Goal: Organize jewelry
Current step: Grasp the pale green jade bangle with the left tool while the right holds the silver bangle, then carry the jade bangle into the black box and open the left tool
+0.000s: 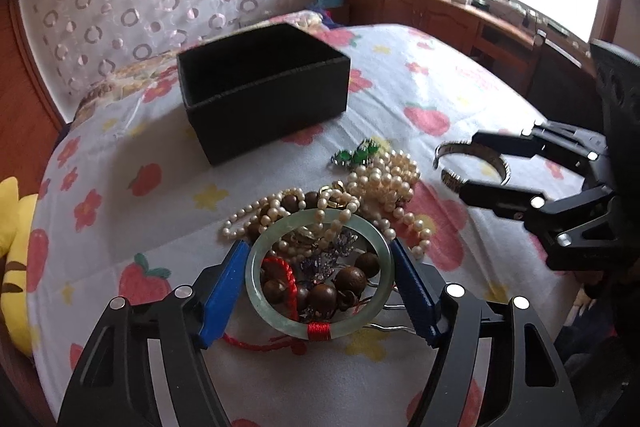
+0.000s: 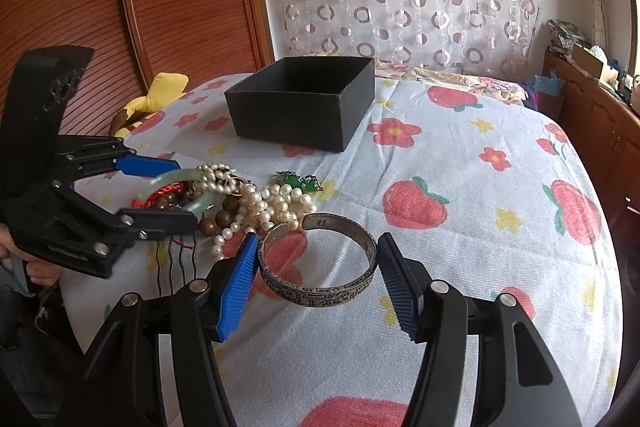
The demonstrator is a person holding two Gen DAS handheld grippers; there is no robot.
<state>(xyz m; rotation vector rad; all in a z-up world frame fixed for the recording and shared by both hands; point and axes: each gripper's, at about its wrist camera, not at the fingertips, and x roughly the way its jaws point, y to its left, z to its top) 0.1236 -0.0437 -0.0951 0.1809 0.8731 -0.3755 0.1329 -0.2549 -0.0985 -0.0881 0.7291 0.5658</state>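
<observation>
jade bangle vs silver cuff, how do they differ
The jade bangle is a closed pale green ring with a red thread wrap; the silver cuff is an open band, engraved with words. The jade bangle lies on the jewelry pile; the silver cuff sits on the bedspread. Both sit between hand-held gripper pads.

box (image 1: pixel 264 95): 1 | jade bangle (image 1: pixel 318 273): 1 | silver cuff (image 2: pixel 318 273): 1 | green pendant (image 2: pixel 298 182): 1

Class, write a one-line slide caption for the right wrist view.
Right gripper straddles an engraved silver cuff beside the black box.
</observation>
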